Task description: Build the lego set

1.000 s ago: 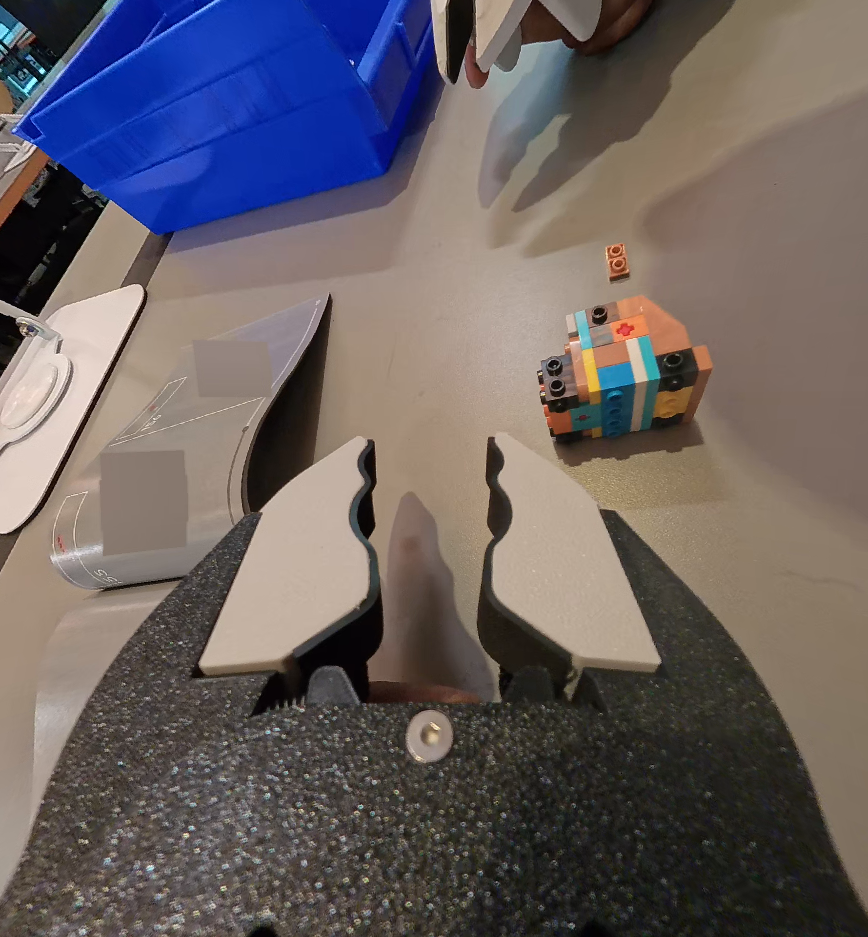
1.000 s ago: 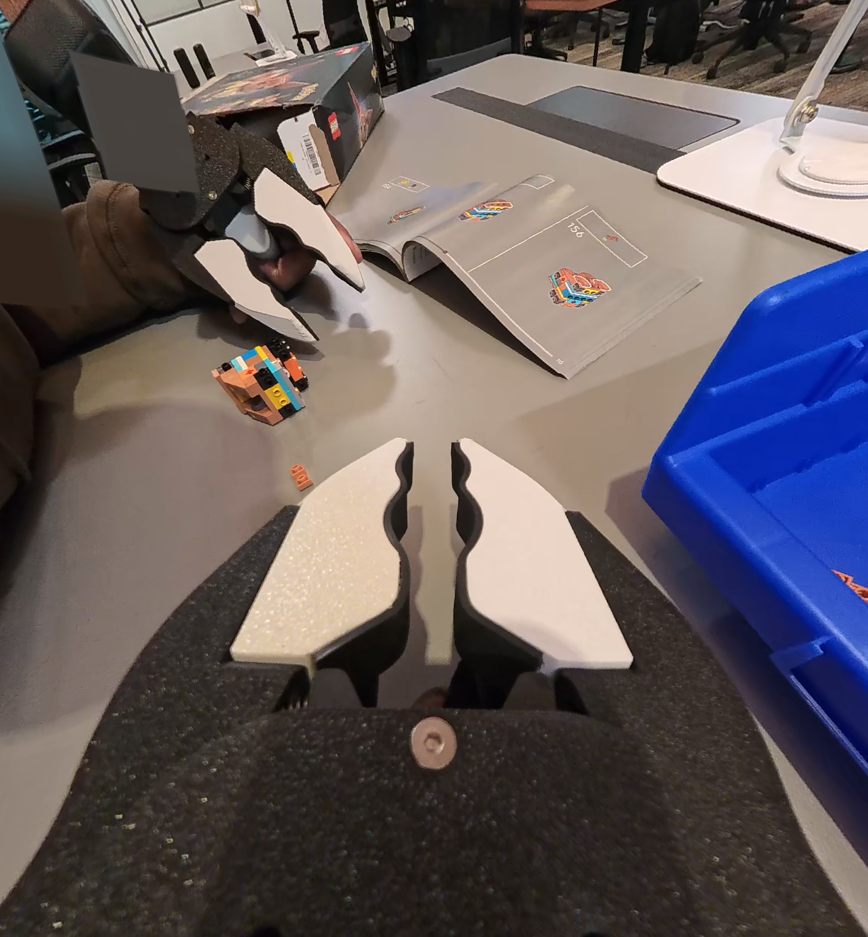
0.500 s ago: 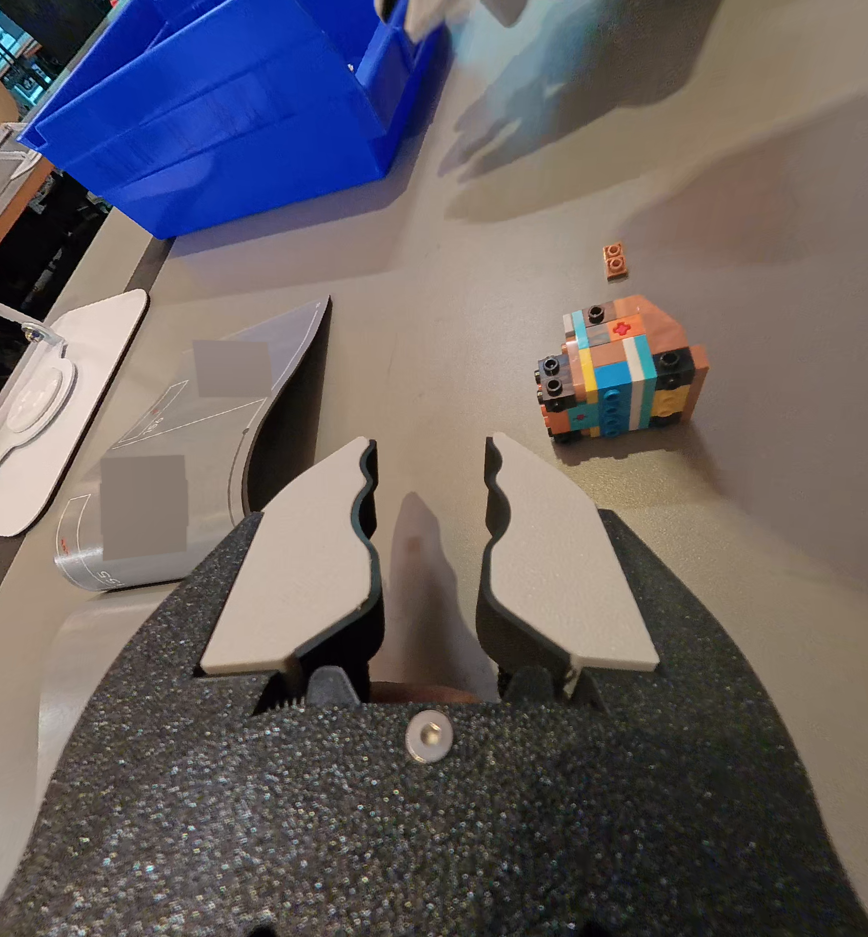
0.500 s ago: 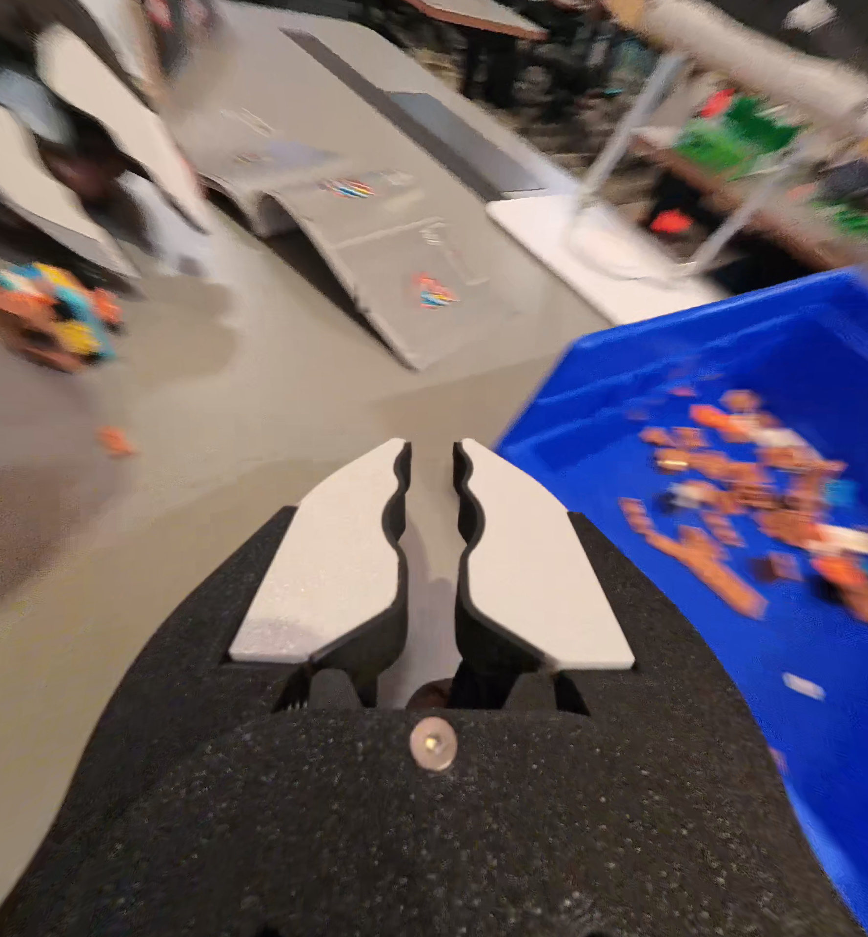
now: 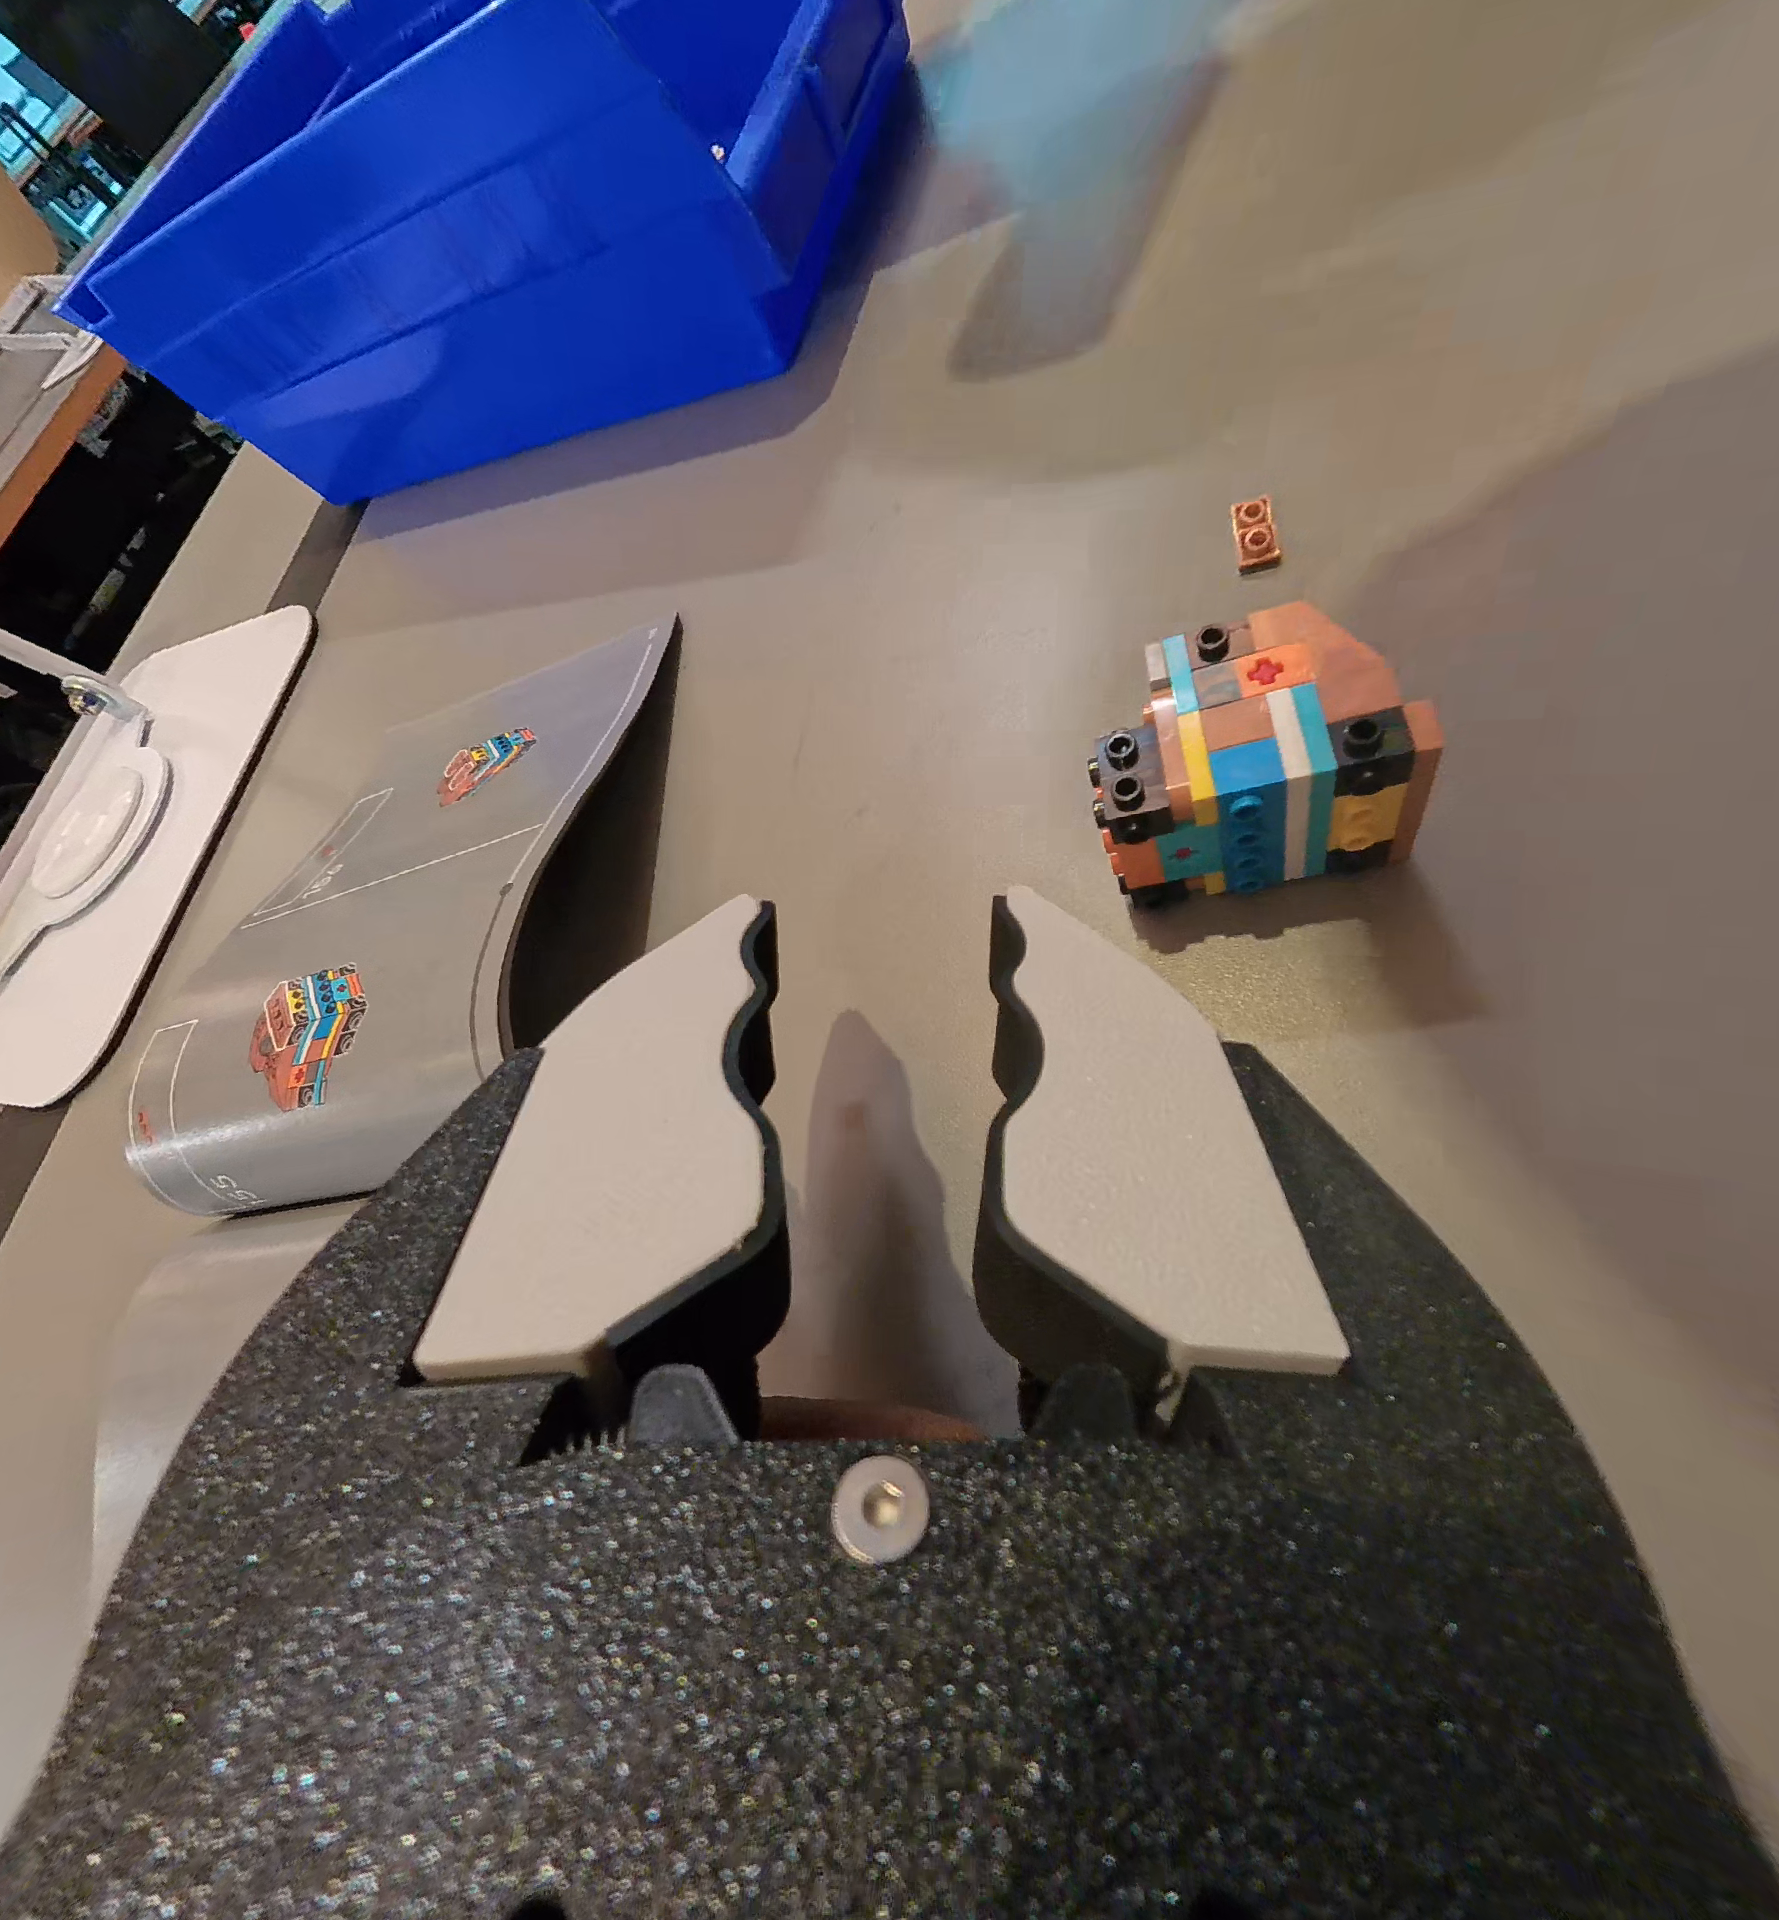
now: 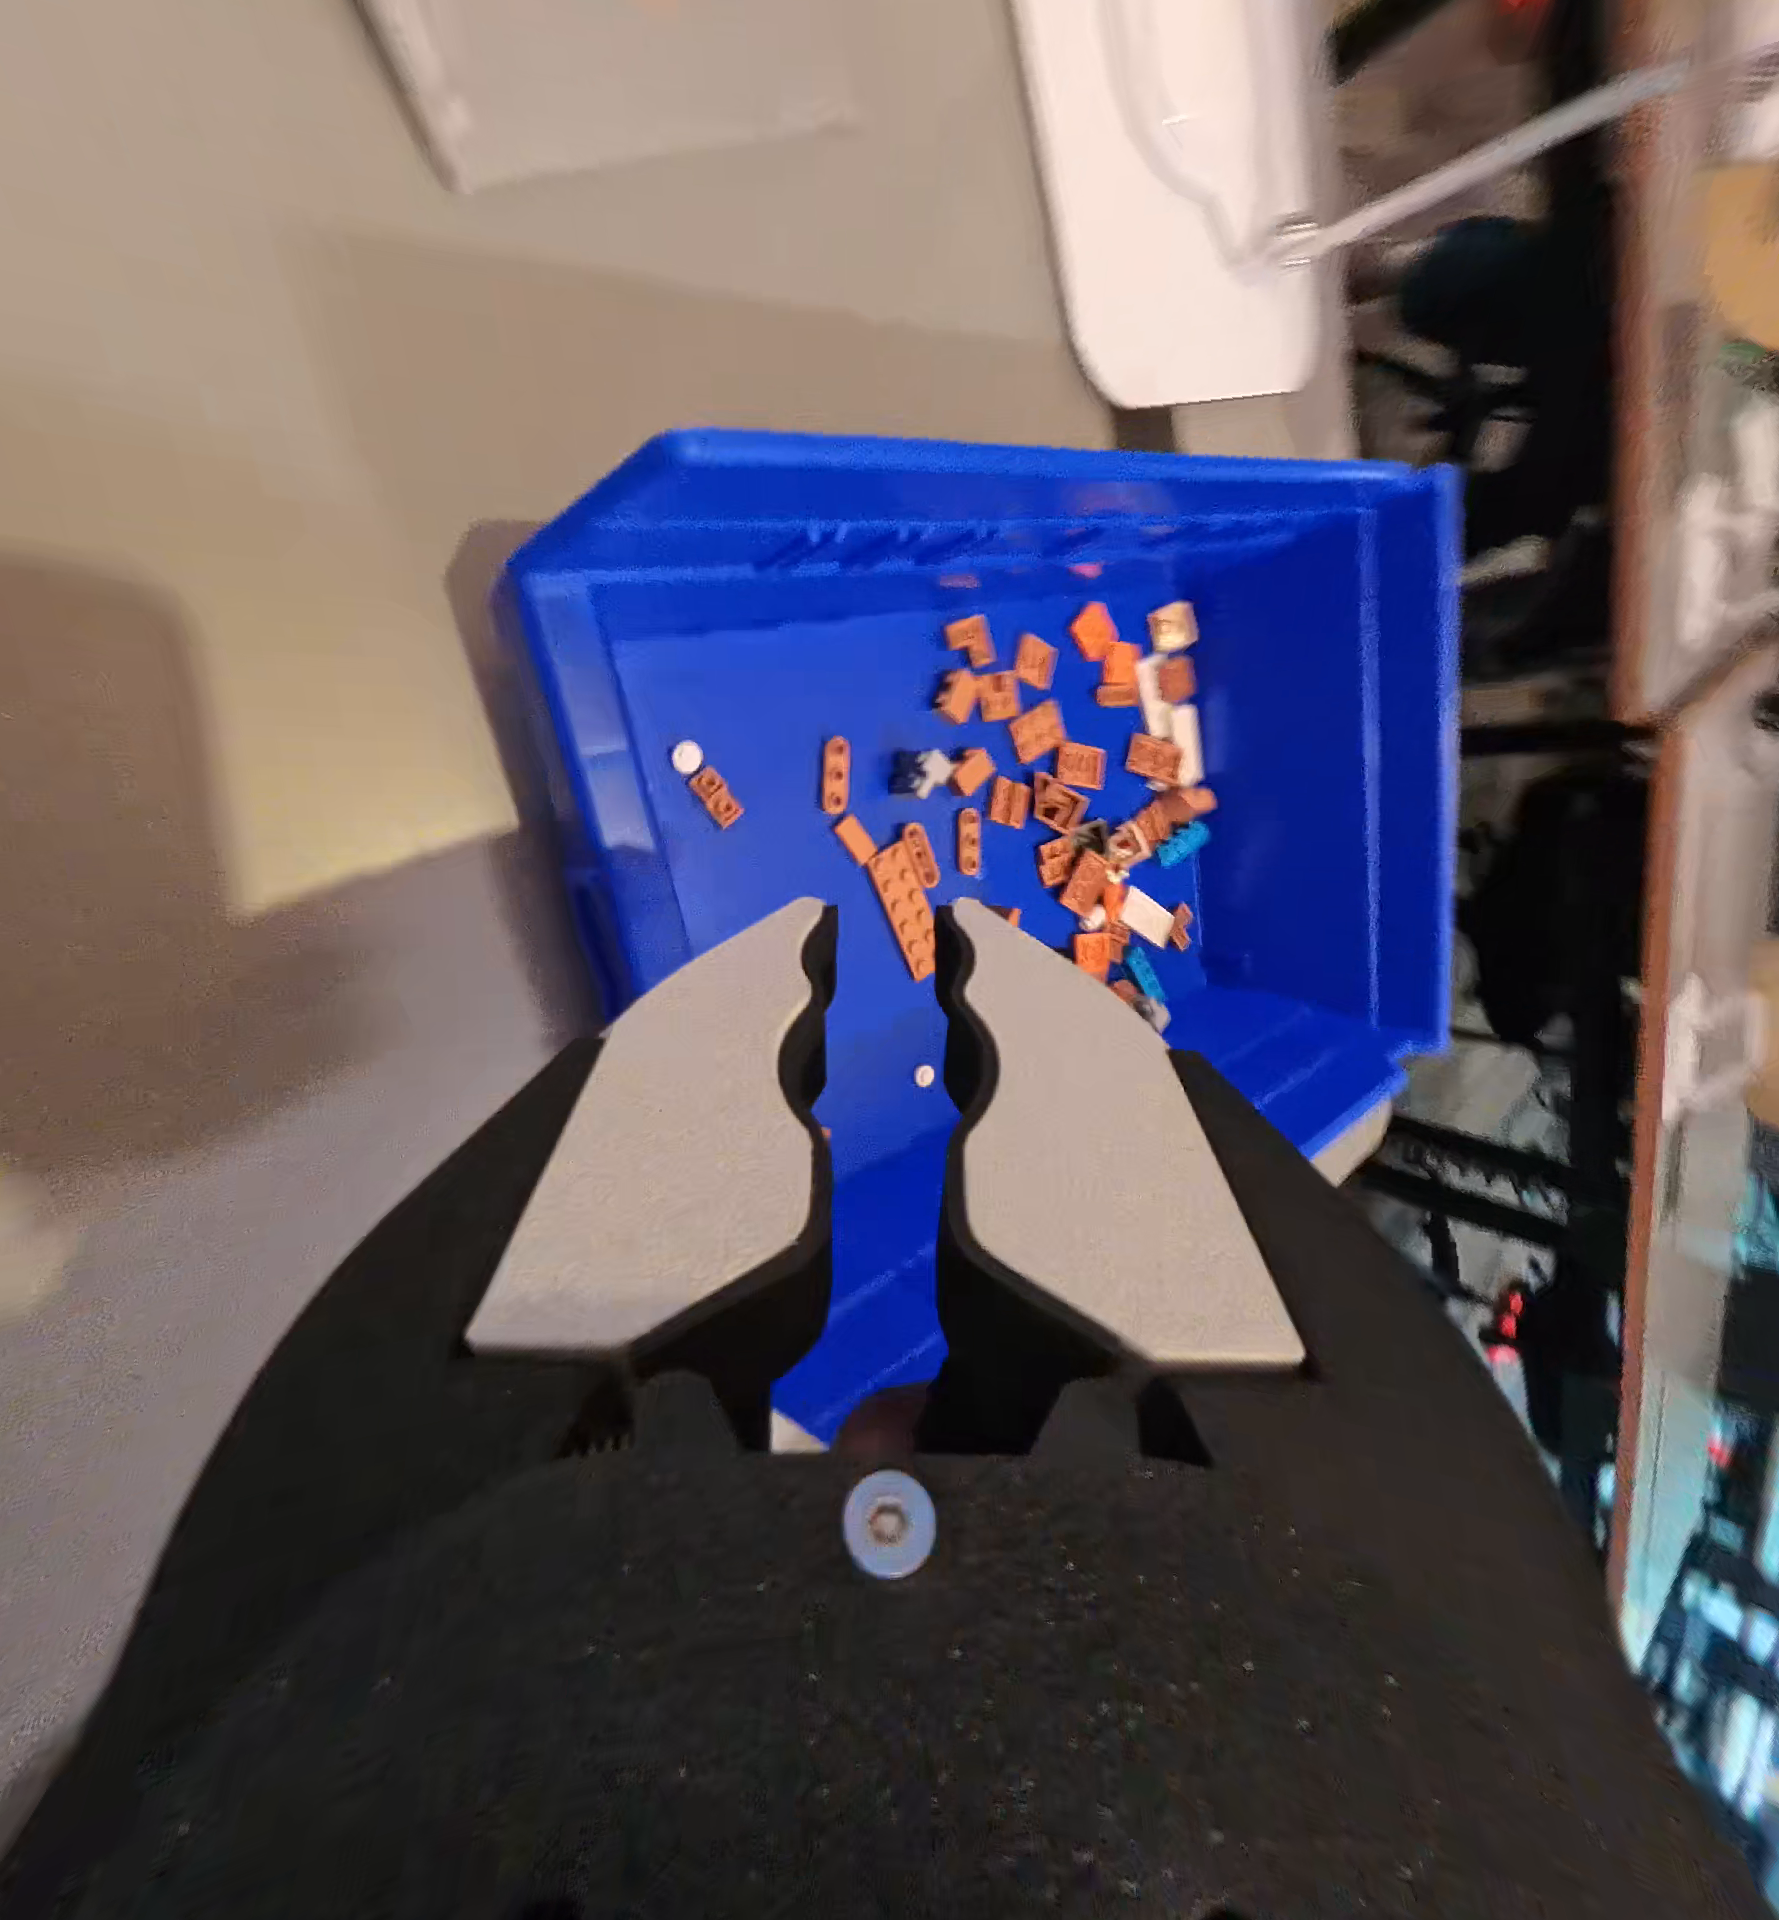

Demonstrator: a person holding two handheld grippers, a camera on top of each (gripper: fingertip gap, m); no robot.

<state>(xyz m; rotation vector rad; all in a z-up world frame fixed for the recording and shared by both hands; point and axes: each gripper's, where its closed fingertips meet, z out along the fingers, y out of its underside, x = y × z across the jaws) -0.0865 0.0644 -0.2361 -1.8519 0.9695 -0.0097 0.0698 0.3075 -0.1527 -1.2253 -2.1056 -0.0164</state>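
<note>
A partly built lego model [image 5: 1269,764] of brown, blue, yellow and black bricks lies on the grey table, ahead and right of my left gripper [image 5: 874,920], which is open and empty. A small brown two-stud plate [image 5: 1257,533] lies just beyond the model. My right gripper [image 6: 885,920] is slightly open and empty, held above a blue bin [image 6: 594,727] that holds many loose orange, white and blue lego pieces [image 6: 1061,769]. A long orange plate [image 6: 906,914] lies just beyond its fingertips. The bin also shows in the left wrist view [image 5: 469,239].
An open instruction booklet [image 5: 376,935] lies left of my left gripper. A white lamp base [image 5: 85,831] stands at the table's left edge, and also shows in the right wrist view [image 6: 1186,187]. The table edge runs right of the bin. There is about 30 cm between the tips of the two grippers. To the small brown two-stud plate [image 5: 1257,533]: left tips about 10 cm, right tips about 25 cm.
My right gripper has swung from facing the model and booklet to over the blue bin, now looking down into it. My left gripper has hardly moved. The model has not moved.
</note>
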